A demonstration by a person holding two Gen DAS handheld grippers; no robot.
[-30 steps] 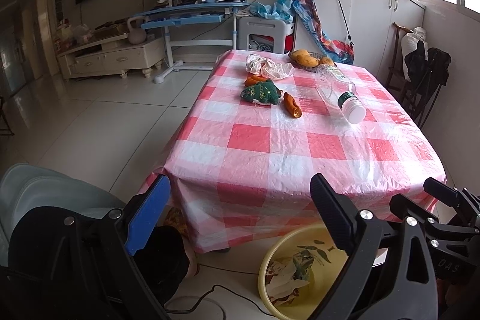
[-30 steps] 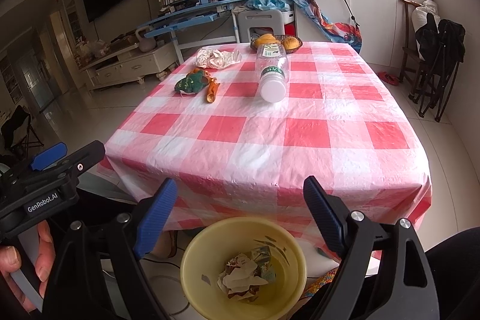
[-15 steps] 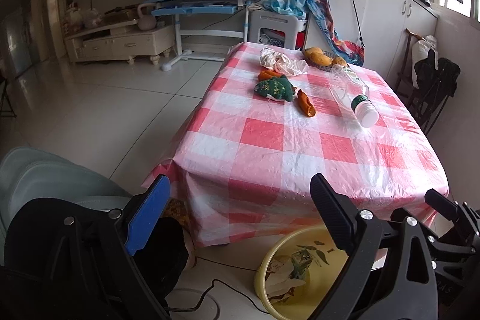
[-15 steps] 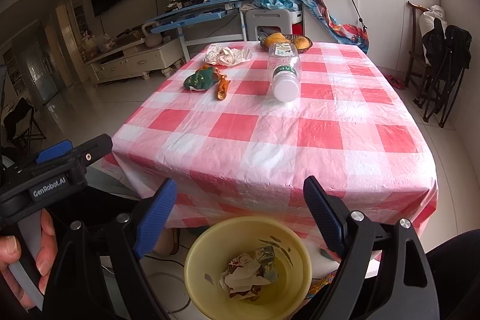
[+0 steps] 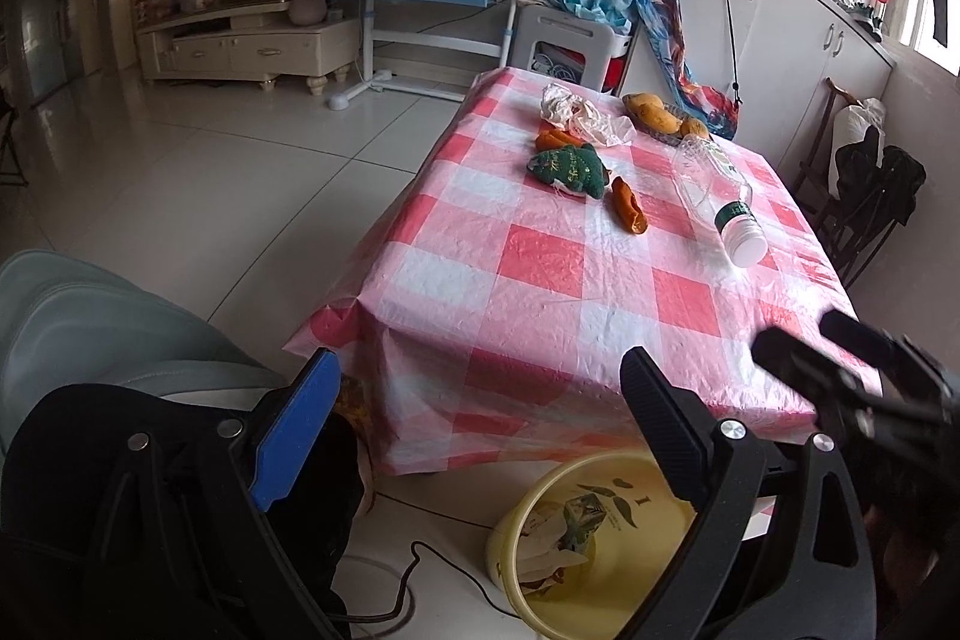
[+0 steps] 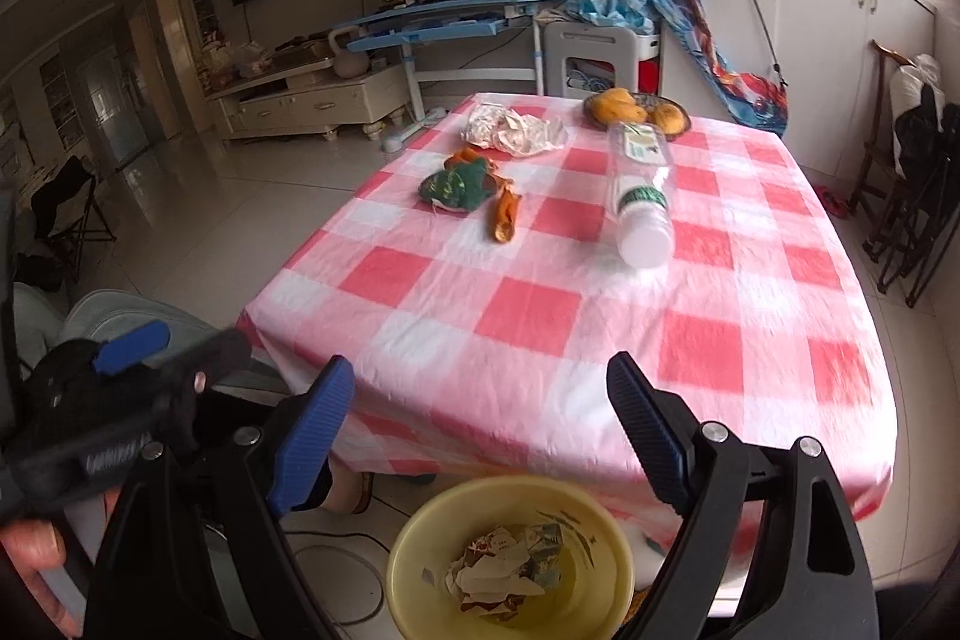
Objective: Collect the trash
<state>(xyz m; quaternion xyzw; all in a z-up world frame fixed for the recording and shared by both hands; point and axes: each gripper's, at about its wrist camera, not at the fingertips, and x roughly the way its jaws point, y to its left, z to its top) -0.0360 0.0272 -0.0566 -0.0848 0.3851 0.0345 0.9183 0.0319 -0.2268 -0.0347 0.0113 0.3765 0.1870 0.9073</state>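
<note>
Hovering over a yellow bin [image 6: 510,559] w/ crumpled wrappers inside, on the floor at the table's [image 6: 600,328] near edge, both grippers, left gripper [image 5: 474,421] & right gripper [image 6: 480,421], gape wide w/ nothing between them. Further back on the checked cloth: plastic bottle [image 6: 639,187], green packet [image 6: 456,184], orange peel [image 6: 505,217], crumpled white bag [image 6: 510,133].

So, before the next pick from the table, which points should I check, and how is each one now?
1. Right gripper empty, fingers apart: ok.
2. Left gripper empty, fingers apart: ok.
3. Yellow bin on the floor below the table edge, with room left: ok.
4. Trash within view on the tablecloth: plastic bottle, green wrapper, orange wrapper, crumpled paper: ok.
5. Bottle empty or capped: cannot tell.
6. Fruit bowl apart from the trash: not ok, the bottle's far end lies against it.
</note>
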